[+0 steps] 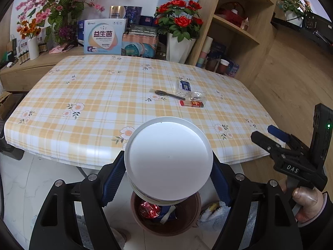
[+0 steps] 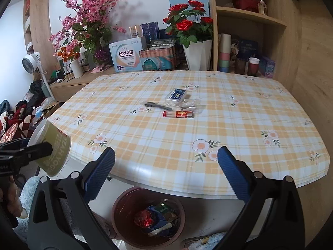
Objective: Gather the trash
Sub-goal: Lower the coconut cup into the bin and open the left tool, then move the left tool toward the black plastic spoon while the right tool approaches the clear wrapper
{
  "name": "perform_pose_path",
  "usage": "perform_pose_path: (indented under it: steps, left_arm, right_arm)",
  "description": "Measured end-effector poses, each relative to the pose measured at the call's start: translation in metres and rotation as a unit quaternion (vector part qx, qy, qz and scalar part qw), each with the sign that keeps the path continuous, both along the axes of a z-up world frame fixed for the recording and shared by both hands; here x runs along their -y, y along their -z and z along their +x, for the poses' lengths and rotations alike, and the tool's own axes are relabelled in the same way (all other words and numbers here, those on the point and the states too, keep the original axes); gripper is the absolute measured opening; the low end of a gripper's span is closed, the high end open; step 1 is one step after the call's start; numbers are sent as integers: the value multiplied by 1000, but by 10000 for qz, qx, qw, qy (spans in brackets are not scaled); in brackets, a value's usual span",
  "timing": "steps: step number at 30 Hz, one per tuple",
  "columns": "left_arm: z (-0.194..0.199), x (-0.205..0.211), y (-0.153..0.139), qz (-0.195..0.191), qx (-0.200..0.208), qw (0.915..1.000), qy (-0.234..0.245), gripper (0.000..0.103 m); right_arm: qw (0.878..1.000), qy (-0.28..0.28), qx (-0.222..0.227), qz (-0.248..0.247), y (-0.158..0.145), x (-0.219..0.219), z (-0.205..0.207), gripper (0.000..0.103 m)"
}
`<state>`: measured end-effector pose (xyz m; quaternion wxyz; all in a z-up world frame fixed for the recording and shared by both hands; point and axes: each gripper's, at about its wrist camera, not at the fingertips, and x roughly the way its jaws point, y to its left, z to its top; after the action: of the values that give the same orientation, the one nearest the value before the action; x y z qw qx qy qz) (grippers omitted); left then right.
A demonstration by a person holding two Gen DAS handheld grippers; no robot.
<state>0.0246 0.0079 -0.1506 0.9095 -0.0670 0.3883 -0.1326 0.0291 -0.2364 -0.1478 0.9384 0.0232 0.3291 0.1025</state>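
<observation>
My left gripper (image 1: 168,179) is shut on a yogurt cup (image 1: 169,160), white bottom toward the camera, held above the brown trash bin (image 1: 193,214) on the floor. The cup's green side (image 2: 53,152) shows at the left of the right wrist view. My right gripper (image 2: 166,173) is open and empty, over the table's near edge above the bin (image 2: 120,214); it also shows in the left wrist view (image 1: 268,133). On the table lie a red wrapper (image 2: 178,114), a dark spoon (image 2: 157,105), a clear plastic bag (image 2: 190,105) and a blue-white packet (image 2: 176,95).
The plaid-cloth table (image 2: 239,129) is in front. The bin holds a red foil wrapper (image 2: 144,218) and other trash. Flower pots (image 2: 198,56), boxes (image 2: 127,59) and wooden shelves (image 2: 249,16) stand behind. A fan (image 2: 31,62) and clutter are at the left.
</observation>
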Motion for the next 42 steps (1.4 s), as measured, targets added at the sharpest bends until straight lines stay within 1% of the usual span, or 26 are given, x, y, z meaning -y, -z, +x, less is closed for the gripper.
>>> perform_pose_path:
  steps: [6, 9, 17, 23, 25, 27, 33, 42]
  left_arm:
    - [-1, 15, 3, 96, -32, 9998, 156, 74]
    - [-1, 23, 6, 150, -84, 9996, 233, 74]
    - [1, 44, 17, 394, -257, 9979, 449, 74]
    - [3, 56, 23, 434, -336, 9966, 619, 74]
    - [3, 60, 24, 401, -373, 9959, 718, 77]
    - [2, 63, 25, 400, -368, 9956, 768, 85]
    - [3, 63, 26, 431, -358, 9959, 708, 90]
    - [8, 49, 29, 401, -396, 9974, 438, 93]
  right_arm:
    - [9999, 68, 111, 34, -3, 7, -2, 97]
    - [9999, 82, 103, -11, -3, 8, -2, 97]
    - [9998, 172, 29, 101, 2, 18, -2, 97]
    - [9996, 248, 71, 128, 3, 22, -2, 97]
    - [9995, 258, 93, 129, 2, 24, -2, 97]
    - [9995, 280, 108, 97, 1, 24, -2, 97]
    - [9994, 327, 56, 62, 4, 25, 0, 97]
    - [9994, 332, -55, -56, 10, 22, 3, 97]
